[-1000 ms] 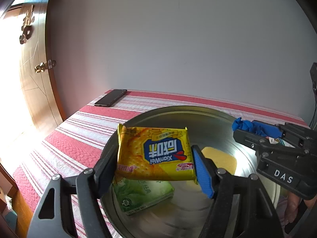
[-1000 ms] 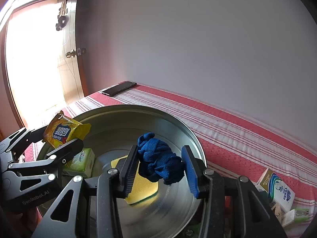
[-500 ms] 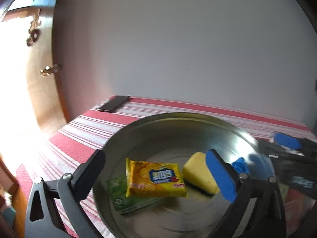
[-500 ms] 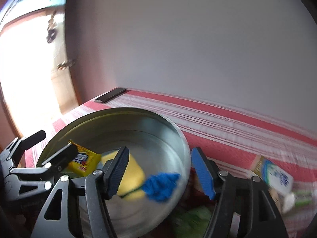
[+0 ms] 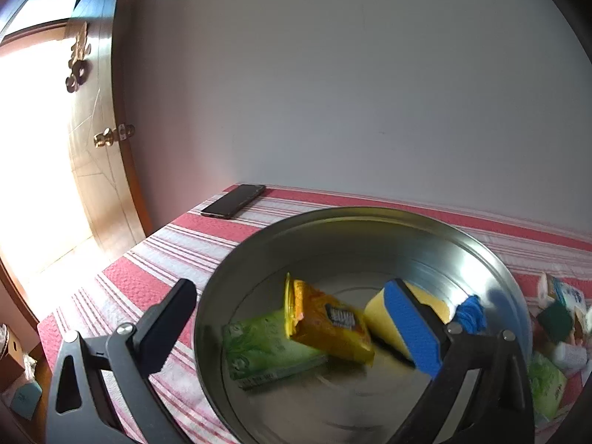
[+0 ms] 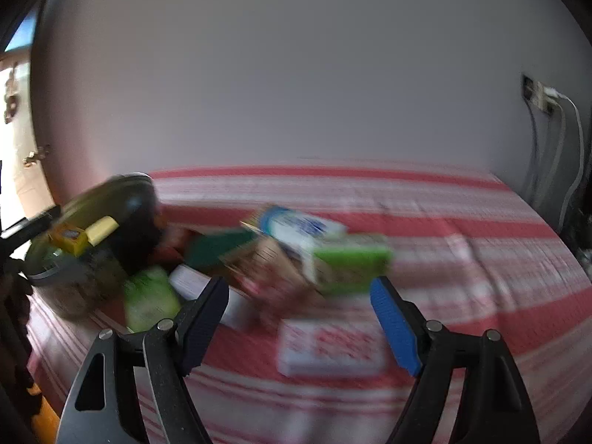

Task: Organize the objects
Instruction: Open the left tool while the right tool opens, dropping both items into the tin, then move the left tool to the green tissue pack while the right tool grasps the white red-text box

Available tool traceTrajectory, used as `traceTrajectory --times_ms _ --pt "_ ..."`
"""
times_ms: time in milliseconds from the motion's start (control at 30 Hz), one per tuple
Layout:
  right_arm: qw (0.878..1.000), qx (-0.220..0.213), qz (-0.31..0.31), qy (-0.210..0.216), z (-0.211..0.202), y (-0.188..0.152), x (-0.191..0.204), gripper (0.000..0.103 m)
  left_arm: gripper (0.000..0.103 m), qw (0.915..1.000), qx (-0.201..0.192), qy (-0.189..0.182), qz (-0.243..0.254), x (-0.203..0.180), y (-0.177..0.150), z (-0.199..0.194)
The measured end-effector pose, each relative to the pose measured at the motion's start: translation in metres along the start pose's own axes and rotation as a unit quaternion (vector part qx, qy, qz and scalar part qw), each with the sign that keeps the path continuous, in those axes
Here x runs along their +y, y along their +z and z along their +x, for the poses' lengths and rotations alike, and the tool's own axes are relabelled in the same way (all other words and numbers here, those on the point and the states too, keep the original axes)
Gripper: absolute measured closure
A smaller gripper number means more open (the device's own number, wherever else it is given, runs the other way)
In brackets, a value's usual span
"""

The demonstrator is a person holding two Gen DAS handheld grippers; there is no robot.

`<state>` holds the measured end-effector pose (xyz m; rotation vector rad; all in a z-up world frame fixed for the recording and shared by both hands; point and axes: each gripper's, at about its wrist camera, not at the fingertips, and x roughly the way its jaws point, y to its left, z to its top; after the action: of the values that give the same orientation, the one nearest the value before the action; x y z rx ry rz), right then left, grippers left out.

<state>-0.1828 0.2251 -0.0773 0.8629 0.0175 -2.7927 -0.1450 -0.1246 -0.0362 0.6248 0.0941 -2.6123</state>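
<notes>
The left tongs [image 5: 292, 327] are spread wide with nothing between them, hanging above the metal basin [image 5: 370, 218]; a second ago they pinched the yellow biscuit packet [image 5: 331, 322]. That packet now lies inside the basin, tilted, its lower side resting on the green tissue pack [image 5: 259, 347] and its right end close to the yellow sponge [image 5: 381, 314]. The blue cloth [image 5: 470, 312], a second ago clamped in the right tongs, sits against the basin's inner wall on the right, beside the sponge.

The right tongs [image 6: 299, 320] are likewise released and empty. They have swung away from the basin [image 6: 137, 199], which now shows only at the left of their blurred view, and face a jumble of items on the striped table [image 6: 462, 229]: a blue-and-white box [image 6: 299, 225], a green-and-white carton [image 6: 351, 262], a green pack [image 6: 151, 299] near the basin, and a red-and-white packet [image 6: 333, 347] lying nearest the tongs. A black phone [image 5: 234, 200] stays at the table's far left corner.
</notes>
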Motion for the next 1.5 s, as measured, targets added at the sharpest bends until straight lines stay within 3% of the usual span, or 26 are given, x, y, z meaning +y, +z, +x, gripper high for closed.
traceTrajectory --times_ms 133,233,400,633,900,1033,1233,1333,1367,1500 --pt "1.0 0.023 0.007 -0.01 0.001 -0.012 -0.015 0.022 0.0 0.9982 -0.012 -0.058 0.008 -0.023 -0.013 -0.031" --pt "0.999 0.038 -0.01 -0.015 0.004 -0.014 -0.008 0.022 0.0 0.9933 -0.015 -0.107 0.041 -0.053 -0.028 -0.055" --pt "0.998 0.052 -0.021 -0.029 0.007 -0.015 -0.009 0.022 0.0 0.9749 0.001 -0.19 0.115 -0.1 -0.05 -0.077" --pt "0.998 0.061 -0.007 -0.014 0.012 -0.017 -0.016 0.022 0.001 0.9505 0.052 -0.253 0.172 -0.134 -0.065 -0.076" --pt "0.998 0.061 0.012 -0.003 0.011 -0.018 -0.021 0.022 0.001 0.9273 0.111 -0.277 0.226 -0.166 -0.072 -0.06" --pt "0.998 0.06 0.018 -0.009 0.011 -0.019 -0.022 0.022 0.001 0.9296 0.12 -0.26 0.233 -0.175 -0.071 -0.047" --pt "0.998 0.058 0.018 -0.031 0.011 -0.02 -0.022 0.022 0.001 0.9203 0.138 -0.257 0.261 -0.189 -0.073 -0.041" --pt "0.997 0.06 0.024 -0.029 0.012 -0.019 -0.024 0.022 0.01 0.9128 0.157 -0.269 0.264 -0.193 -0.074 -0.035" --pt "0.997 0.06 0.028 -0.029 0.012 -0.019 -0.025 0.022 0.016 0.9133 0.166 -0.275 0.25 -0.19 -0.073 -0.031" --pt "0.997 0.047 0.043 -0.041 0.007 -0.02 -0.029 0.022 0.018 0.9184 0.163 -0.271 0.238 -0.185 -0.074 -0.032"
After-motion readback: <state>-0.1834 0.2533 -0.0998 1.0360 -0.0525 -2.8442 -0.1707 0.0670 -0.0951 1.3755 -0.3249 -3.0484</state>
